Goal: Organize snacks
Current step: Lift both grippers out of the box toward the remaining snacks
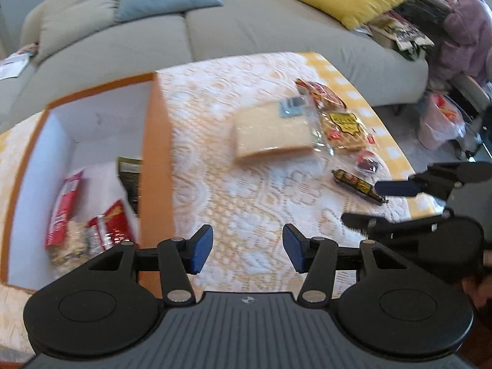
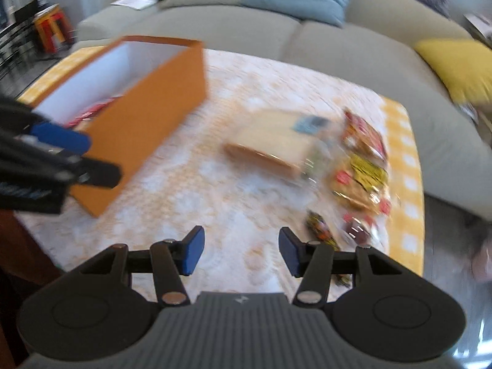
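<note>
**Loose snacks well clear of the box, both grippers empty**

The snacks left to sort lie in a cluster on the lace tablecloth [image 1: 246, 190], well to the right of the orange box [image 1: 155, 160]: a wrapped pale sandwich [image 1: 272, 130] nearest the box, then a clear bag with a yellow label [image 1: 344, 129], a red packet [image 1: 319, 92] behind that, a small dark-red sweet [image 1: 367, 161], and a thin dark stick-shaped snack [image 1: 358, 186] on the near side. Inside the box, a few red-and-white packets [image 1: 66, 209] already sit against its white wall.

The left gripper [image 1: 247, 250] hovers just right of the box's front corner, jaws apart with only cloth between them. The right gripper [image 2: 241, 252] hangs further right of the box, close to the stick snack, jaws likewise parted and holding nothing.

Trouble I'd expect: the bags overlap at the far end from the box, so a pinch on one could drag its neighbour or tug the lace. The sandwich looks soft and would crush under a hard squeeze. The stick snack is slim and glossy, so it may slip out. The two grippers are near each other, and both views are blurred, so a clash between them on the way to the box seems possible
</note>
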`<action>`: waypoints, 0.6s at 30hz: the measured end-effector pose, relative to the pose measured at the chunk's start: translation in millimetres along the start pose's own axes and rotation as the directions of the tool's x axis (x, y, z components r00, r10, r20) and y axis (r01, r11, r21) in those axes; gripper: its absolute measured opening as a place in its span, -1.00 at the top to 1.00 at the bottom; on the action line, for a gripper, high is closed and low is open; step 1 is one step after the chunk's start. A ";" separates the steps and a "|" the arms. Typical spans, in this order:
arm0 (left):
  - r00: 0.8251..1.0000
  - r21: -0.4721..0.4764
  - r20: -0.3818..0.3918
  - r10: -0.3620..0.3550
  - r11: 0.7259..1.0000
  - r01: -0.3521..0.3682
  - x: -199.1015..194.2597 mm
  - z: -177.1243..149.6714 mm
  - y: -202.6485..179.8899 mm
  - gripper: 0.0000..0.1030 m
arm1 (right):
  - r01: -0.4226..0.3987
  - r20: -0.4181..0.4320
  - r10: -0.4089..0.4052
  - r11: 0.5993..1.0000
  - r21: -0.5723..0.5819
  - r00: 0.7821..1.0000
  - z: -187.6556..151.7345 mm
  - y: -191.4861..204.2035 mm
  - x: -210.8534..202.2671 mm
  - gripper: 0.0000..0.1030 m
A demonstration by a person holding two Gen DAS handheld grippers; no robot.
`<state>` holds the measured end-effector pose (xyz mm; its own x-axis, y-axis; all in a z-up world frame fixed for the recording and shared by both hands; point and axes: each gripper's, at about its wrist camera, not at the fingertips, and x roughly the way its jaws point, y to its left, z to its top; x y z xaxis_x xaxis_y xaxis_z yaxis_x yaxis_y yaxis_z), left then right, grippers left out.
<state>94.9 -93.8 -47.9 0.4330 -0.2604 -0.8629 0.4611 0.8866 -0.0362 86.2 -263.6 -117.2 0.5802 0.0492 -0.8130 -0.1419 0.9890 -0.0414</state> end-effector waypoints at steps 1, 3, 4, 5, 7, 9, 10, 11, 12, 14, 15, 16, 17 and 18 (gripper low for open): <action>1.000 0.008 -0.008 -0.004 1.000 0.004 3.5 1.2 -2.5 -0.20 | 0.006 -0.002 -0.006 1.000 0.015 1.000 -0.7 -7.0 3.1 -0.02; 1.000 0.017 -0.017 -0.007 1.000 0.007 11.3 4.2 -5.7 -0.20 | 0.007 -0.019 -0.005 0.998 0.063 1.000 -1.3 -22.4 9.6 -0.03; 1.000 0.023 -0.020 -0.009 1.000 0.009 14.9 6.0 -6.7 -0.20 | -0.002 -0.028 0.004 0.995 0.096 1.000 -0.9 -30.1 12.7 -0.03; 1.000 0.027 -0.024 -0.012 1.000 0.013 18.1 8.2 -7.6 -0.20 | -0.018 -0.033 0.023 0.991 0.132 0.999 -0.4 -38.5 15.7 -0.03; 0.999 0.035 -0.037 -0.018 0.999 0.019 26.9 13.3 -9.5 -0.20 | -0.038 -0.043 0.047 0.981 0.188 0.998 1.9 -51.1 23.6 -0.03; 0.999 0.049 -0.047 -0.015 0.999 0.017 33.5 18.6 -11.3 -0.20 | -0.032 -0.049 0.043 0.979 0.202 0.998 3.7 -57.4 30.9 -0.03; 0.999 0.061 -0.047 -0.013 0.998 0.016 37.0 21.2 -12.7 -0.20 | -0.022 -0.056 0.034 0.978 0.205 0.998 4.8 -59.8 35.1 -0.03; 0.999 0.075 -0.049 -0.011 0.997 0.014 40.5 23.9 -14.4 -0.20 | -0.014 -0.067 0.028 0.979 0.203 0.997 6.5 -62.0 39.9 -0.03; 0.999 0.086 -0.049 -0.007 0.996 0.012 43.6 26.2 -15.2 -0.20 | -0.010 -0.078 0.026 0.980 0.198 0.997 8.2 -63.5 44.5 -0.03; 0.999 0.107 -0.050 0.000 0.994 0.005 50.8 31.1 -16.8 -0.20 | -0.001 -0.107 0.020 0.984 0.175 0.994 12.0 -65.6 55.6 -0.02; 0.999 0.116 -0.052 0.002 0.993 0.004 55.3 34.0 -17.6 -0.20 | 0.006 -0.123 0.014 0.987 0.163 0.992 13.6 -67.0 61.4 -0.02; 0.999 0.125 -0.052 0.002 0.992 0.005 58.6 36.3 -18.0 -0.20 | 0.012 -0.138 0.009 0.988 0.153 0.990 14.8 -68.0 67.2 0.03; 0.999 0.137 -0.049 0.000 0.991 0.007 62.0 38.7 -19.2 -0.20 | 0.010 -0.154 0.013 0.989 0.147 0.988 15.5 -69.2 72.8 0.06; 0.999 0.150 -0.046 0.000 0.989 0.007 64.9 40.5 -20.6 -0.20 | 0.006 -0.168 0.019 0.989 0.146 0.986 14.4 -70.3 76.3 0.10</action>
<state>144.9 -144.4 -82.8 0.3971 -0.2426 -0.8851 0.5752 0.8173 0.0341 152.0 -327.3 -167.9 0.4340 0.0438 -0.8998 -0.0195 0.9990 0.0392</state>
